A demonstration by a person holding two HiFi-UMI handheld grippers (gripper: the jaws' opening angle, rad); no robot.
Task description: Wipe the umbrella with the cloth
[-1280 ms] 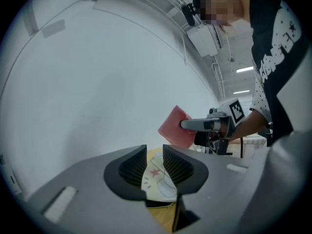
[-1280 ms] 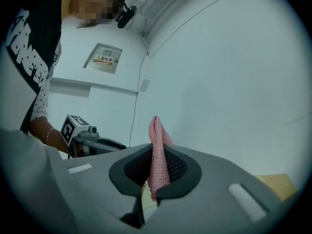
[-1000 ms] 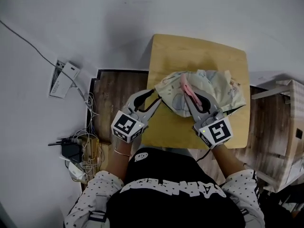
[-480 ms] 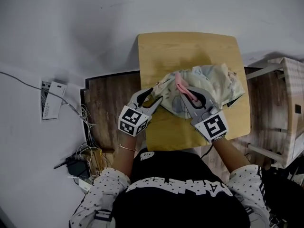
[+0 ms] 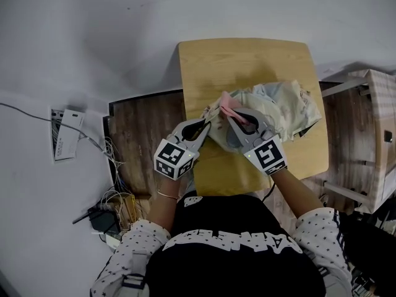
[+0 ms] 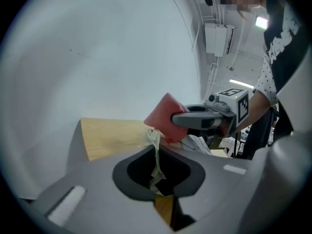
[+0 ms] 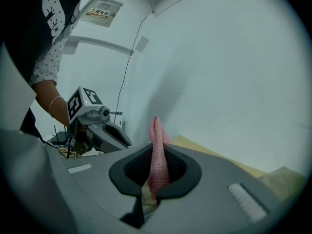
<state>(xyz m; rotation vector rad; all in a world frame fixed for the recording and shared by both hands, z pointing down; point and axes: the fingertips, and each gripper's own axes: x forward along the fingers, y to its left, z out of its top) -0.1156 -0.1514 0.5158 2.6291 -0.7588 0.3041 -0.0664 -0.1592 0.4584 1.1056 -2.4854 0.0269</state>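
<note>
- Table (image 5: 241, 60): light wooden top with rounded corners, set against a white wall. A person in a black printed top with dotted sleeves stands at its near edge.
- Umbrella (image 5: 279, 103): pale printed fabric, collapsed and rumpled. It lies across the middle of the surface and reaches the right edge, with one fold drawn out toward the near left.
- Left gripper (image 5: 206, 124): held over the left half of the surface and pointing slightly down. Its jaws are closing on a thin strip of the umbrella's fabric, which is pinched between them and runs up past the tips. There is a thin bracelet (image 5: 159, 195) on that wrist.
- Right gripper (image 5: 231, 112): just beside the left gripper, with the two sets of tips close together. Its jaws are clamped on the cloth.
- Cloth (image 5: 228, 106): pink knit, folded narrow. It stands upright between the right gripper's jaws and sticks out beyond the tips, against the bunched near-left end of the umbrella.
- Floor, left of the table: dark wood panel with a tangle of cables (image 5: 114, 200).
</note>
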